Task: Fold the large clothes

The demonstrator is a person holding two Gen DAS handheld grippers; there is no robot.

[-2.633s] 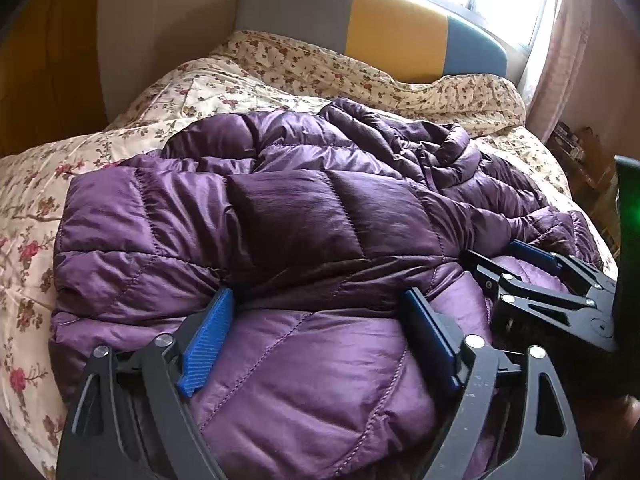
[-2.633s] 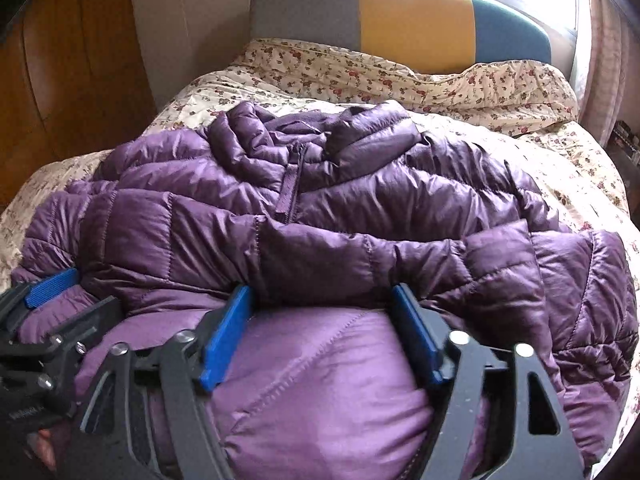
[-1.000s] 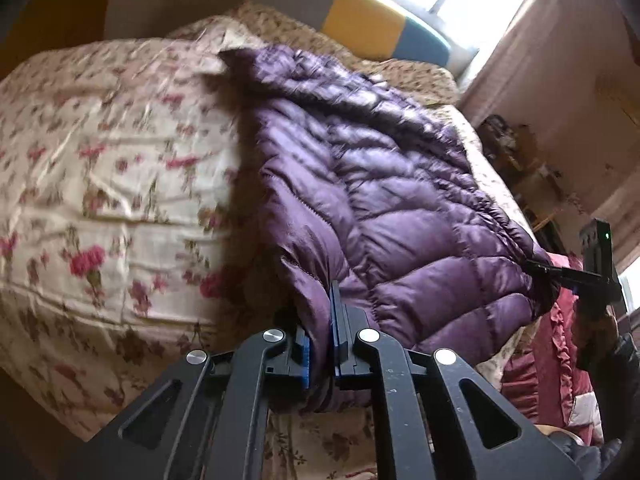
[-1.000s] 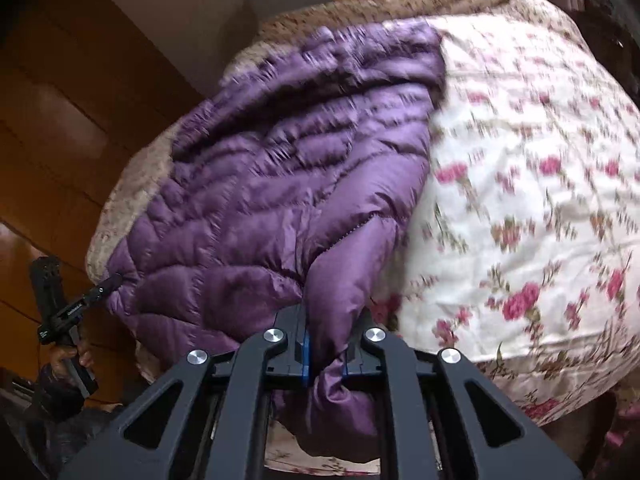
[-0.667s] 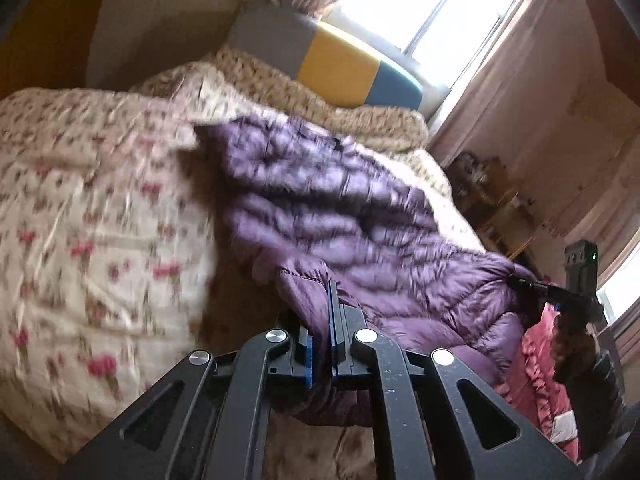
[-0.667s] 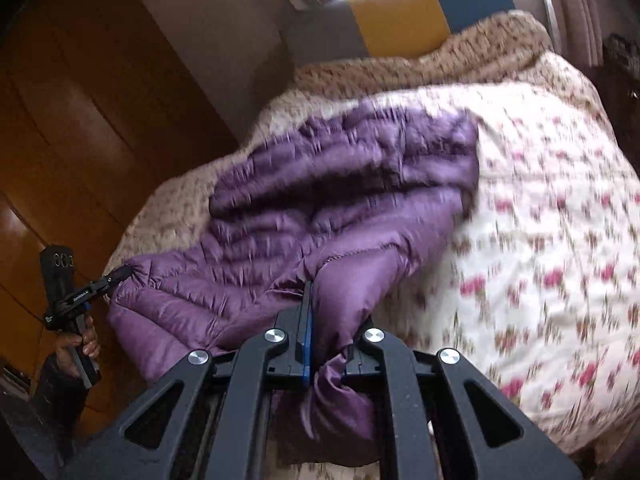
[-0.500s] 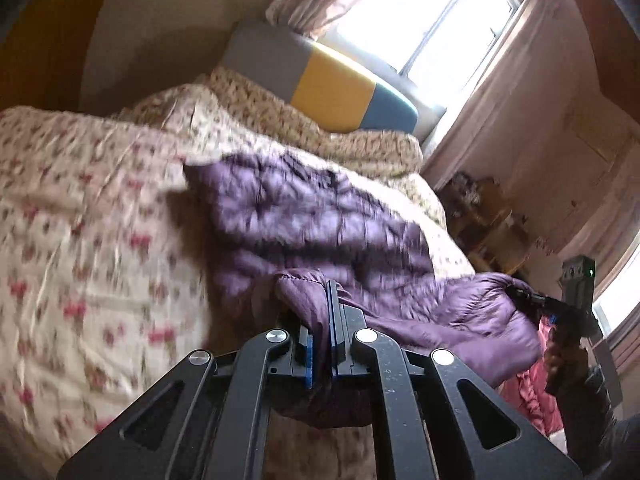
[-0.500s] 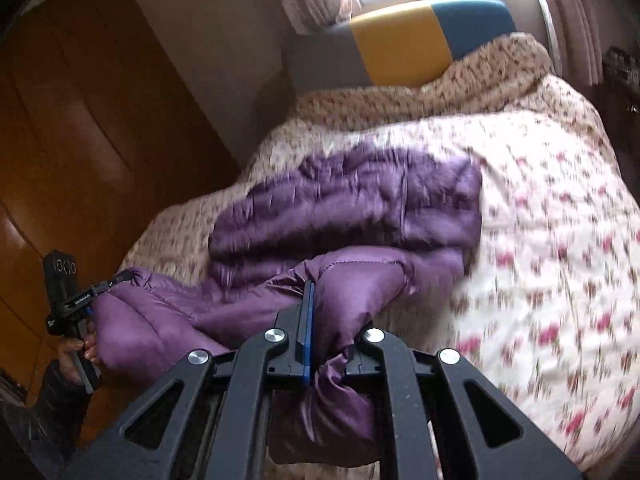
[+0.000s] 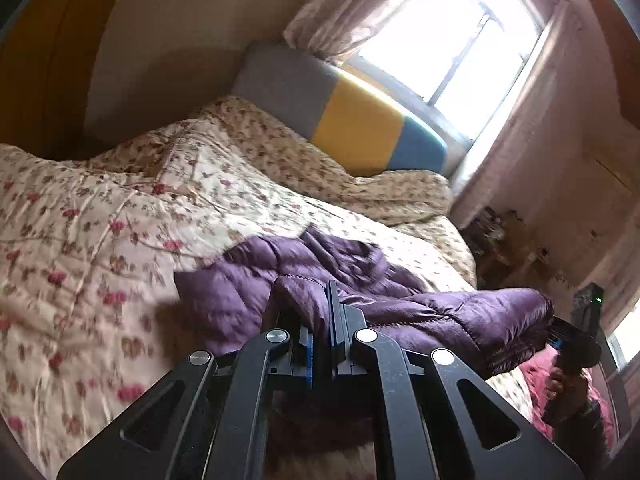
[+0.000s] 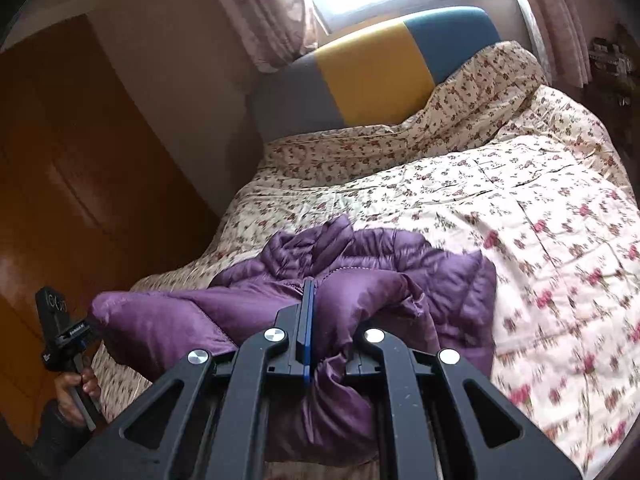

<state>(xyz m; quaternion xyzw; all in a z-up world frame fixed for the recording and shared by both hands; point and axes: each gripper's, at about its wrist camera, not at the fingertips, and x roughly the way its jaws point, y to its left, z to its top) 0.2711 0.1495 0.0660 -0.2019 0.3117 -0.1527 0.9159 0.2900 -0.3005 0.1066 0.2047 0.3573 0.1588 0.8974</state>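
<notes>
Left claw (image 9: 325, 320): jaws pressed together on a fold of the purple down jacket (image 9: 460, 316), the blue pads nearly meeting with fabric pinched between them.
Right claw (image 10: 320, 320): likewise clamped on the jacket's edge, a bunch of purple cloth bulging out beside its blue pad and hanging below the fingers.
Right claw seen from the left view: at the far right edge, gripping the other end of the jacket, a hand (image 9: 558, 380) around its handle and a green light on its top.
Left claw seen from the right view: at the lower left, biting the far corner of the jacket, a hand (image 10: 78, 390) around its grip.
Jacket, held part: one edge is stretched between the two claws and lifted off the bed, sagging a little in the middle.
Jacket, rest: the remainder lies crumpled on the floral quilt (image 9: 100, 240) near the foot of the bed, quilted panels and a zip line showing in the right view.
Bed: quilt covers it fully; a headboard (image 10: 372, 68) in grey, yellow and blue stands at the far end.
Beyond: a bright window (image 9: 452, 48) with pink curtains behind the headboard; a wooden wardrobe (image 10: 60, 152) along one side.
</notes>
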